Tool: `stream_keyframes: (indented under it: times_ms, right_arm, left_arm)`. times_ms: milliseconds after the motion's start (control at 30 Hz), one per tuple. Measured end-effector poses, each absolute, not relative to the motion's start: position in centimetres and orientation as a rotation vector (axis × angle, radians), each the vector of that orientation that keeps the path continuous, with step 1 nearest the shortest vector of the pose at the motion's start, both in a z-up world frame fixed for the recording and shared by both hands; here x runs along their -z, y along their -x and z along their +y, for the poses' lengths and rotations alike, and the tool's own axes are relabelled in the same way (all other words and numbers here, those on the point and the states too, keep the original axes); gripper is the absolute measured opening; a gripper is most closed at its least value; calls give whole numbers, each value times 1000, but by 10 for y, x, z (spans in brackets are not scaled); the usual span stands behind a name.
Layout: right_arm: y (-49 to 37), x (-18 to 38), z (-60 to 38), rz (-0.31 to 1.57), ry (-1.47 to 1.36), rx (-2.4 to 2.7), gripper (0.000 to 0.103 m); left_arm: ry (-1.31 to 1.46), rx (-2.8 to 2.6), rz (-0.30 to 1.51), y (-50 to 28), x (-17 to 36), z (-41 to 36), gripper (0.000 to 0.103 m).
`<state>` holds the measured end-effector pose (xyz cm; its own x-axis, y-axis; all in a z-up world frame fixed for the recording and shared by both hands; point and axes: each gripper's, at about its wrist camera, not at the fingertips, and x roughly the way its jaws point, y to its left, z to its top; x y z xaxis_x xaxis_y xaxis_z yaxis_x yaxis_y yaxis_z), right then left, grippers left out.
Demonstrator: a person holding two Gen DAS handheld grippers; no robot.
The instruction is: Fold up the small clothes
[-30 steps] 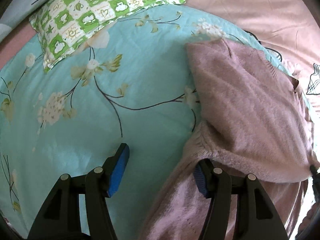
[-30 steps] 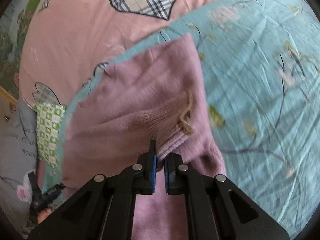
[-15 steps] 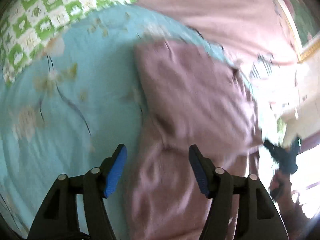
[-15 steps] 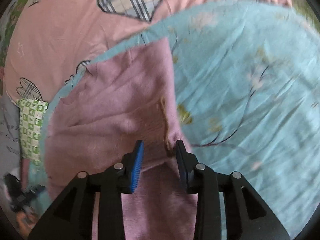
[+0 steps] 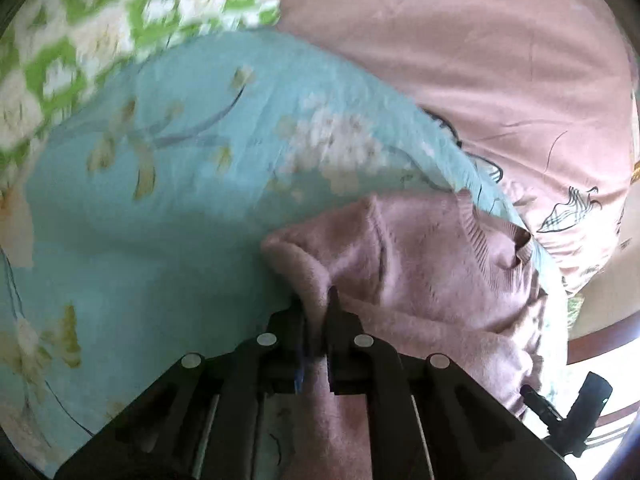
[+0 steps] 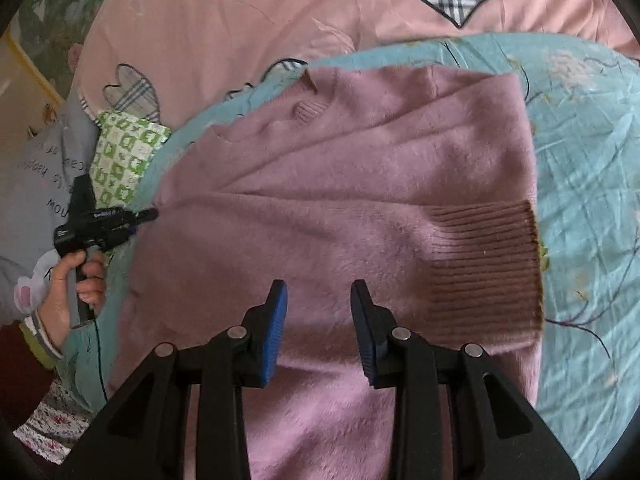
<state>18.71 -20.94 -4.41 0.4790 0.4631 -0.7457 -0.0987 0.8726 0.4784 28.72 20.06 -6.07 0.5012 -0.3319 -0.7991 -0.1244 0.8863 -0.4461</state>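
- Bedroom scene: a bed with a pink quilt [image 6: 224, 12] carrying plaid heart patches, and over it a turquoise floral sheet [image 5: 152, 248] that serves as the folding surface.
- Off to the edge sits a green-and-white checked cloth [image 6: 128, 156], well clear of the work.
- Centre stage is the mauve sweater [image 6: 340, 208], lying on the turquoise sheet, partly folded, with one sleeve laid across the body so its brown ribbed cuff [image 6: 486, 268] rests near the garment's right-hand edge.
- Left gripper [image 5: 316, 312]: fingers pinched narrow on a bunched ridge of the sweater's edge, with knit gathered up between them. That looks like a hold for lifting this side over.
- From the right wrist view the same left gripper [image 6: 146, 214] shows at the sweater's far left edge, gripped by the person's left hand [image 6: 74, 284].
- Right gripper [image 6: 318, 320]: fingers spread wide, holding nothing, poised just above the fuzzy knit in the lower middle of the garment.
- My read: the right side is finished, and the open gripper is placed to pin or catch the fabric while the left brings its edge across.
- Watch for the soft, thick knit sliding or dragging the tucked sleeve out of place.
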Motion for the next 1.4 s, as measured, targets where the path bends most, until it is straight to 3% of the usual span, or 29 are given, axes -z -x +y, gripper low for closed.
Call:
stream_keyframes:
  times_ms: [133, 333, 533, 667, 733, 867, 1233, 1400]
  right_arm:
    - [-194, 50, -223, 1014, -442, -287, 34]
    - [-198, 57, -229, 1026, -461, -271, 34]
    - [-205, 69, -227, 1071, -424, -254, 34]
    - [-202, 60, -228, 1062, -429, -234, 34]
    - [-197, 52, -228, 1047, -427, -229, 35]
    - [-182, 36, -230, 1018, -446, -235, 36]
    - [-116, 13, -222, 1039, -432, -273, 37]
    - [-80, 12, -224, 1045, -458, -255, 37]
  left_arm:
    - [460, 136, 919, -295, 23, 202, 5]
    - [320, 39, 1025, -312, 64, 209, 5]
    - [260, -19, 1015, -306, 63, 206, 6]
    - [231, -55, 1030, -291, 51, 212, 21]
    - [245, -52, 1023, -276, 42, 218, 22]
    - [297, -12, 1021, -230, 26, 227, 35]
    - [195, 413, 1123, -79, 16, 136, 37]
    - [76, 593, 1167, -37, 22, 89, 51]
